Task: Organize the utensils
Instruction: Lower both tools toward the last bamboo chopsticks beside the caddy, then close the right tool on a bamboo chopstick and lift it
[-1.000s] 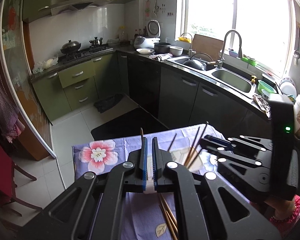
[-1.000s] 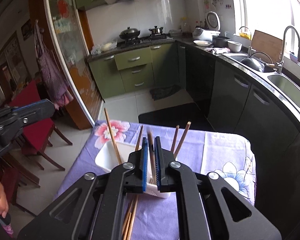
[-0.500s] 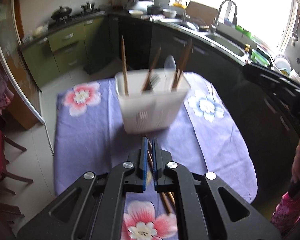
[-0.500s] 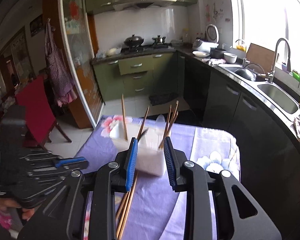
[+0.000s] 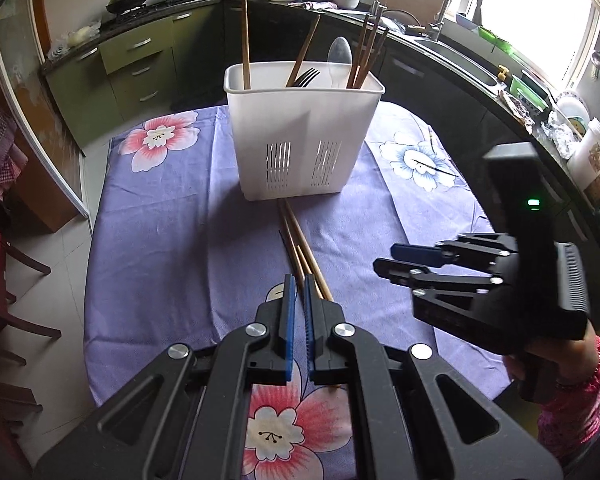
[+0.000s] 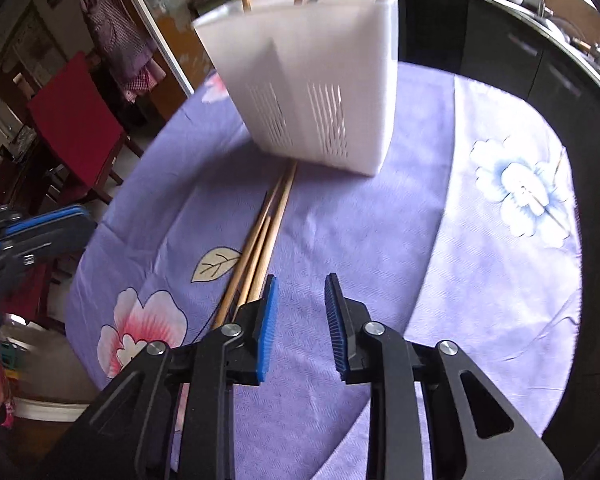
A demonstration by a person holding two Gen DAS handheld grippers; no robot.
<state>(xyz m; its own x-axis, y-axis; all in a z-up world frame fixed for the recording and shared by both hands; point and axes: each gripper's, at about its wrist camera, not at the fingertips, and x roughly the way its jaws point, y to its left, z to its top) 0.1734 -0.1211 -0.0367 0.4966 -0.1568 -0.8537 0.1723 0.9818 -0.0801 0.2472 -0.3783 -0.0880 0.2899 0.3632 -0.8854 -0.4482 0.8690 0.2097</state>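
Right gripper [image 6: 300,320]: blue pads spread wide with nothing between them, low over the purple cloth, just right of the loose chopsticks.
Left gripper [image 5: 299,312]: pads nearly together, a thin gap left; it is above the near ends of the chopsticks, and I cannot tell if anything is pinched.
Chopsticks [image 6: 260,240]: about 3 lying flat on the tablecloth [image 6: 440,240], side by side, far ends touching or tucked under the holder's base.
Holder [image 5: 304,132]: white slotted caddy, upright, already carrying several chopsticks, a fork [image 5: 306,77] and a spoon [image 5: 339,54].
Step, as I judge it: pick up 1 loose chopstick.
Doing it well: shift the right gripper left, straddle a single stick, pinch near its end, lift clear, then tip it upright.
Risk: neighbouring sticks may roll or get pinched too.
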